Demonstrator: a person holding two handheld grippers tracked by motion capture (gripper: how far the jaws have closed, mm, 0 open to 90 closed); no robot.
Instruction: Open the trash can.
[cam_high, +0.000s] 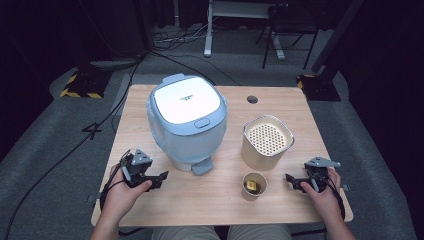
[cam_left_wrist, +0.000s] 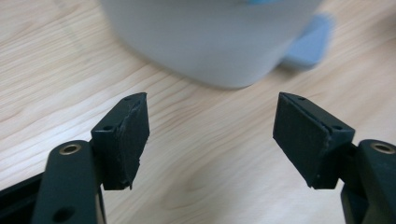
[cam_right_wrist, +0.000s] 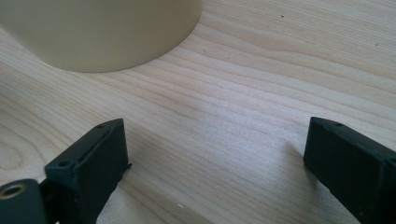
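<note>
Wooden table (cam_high: 165, 210), dark studio floor around it. Rice cooker (cam_high: 186, 120), lid down, rear left; cream perforated canister (cam_high: 267, 142) right; small cup (cam_high: 254, 186) in front. Left gripper (cam_high: 159, 178) and right gripper (cam_high: 292, 180) both gaping, empty, resting near the front edge. Step: likely start; next, reach for the cooker.

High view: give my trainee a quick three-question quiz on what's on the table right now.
1. True or false: the lid of the rice cooker is closed.
2. What sits directly in front of the perforated beige canister: A) a spoon, B) a small paper cup, C) a plate?
3. Is anything between the jaws of the left gripper or the right gripper?

Key: 1 true. 2 B. 3 no, both stand open over the bare table.
</note>
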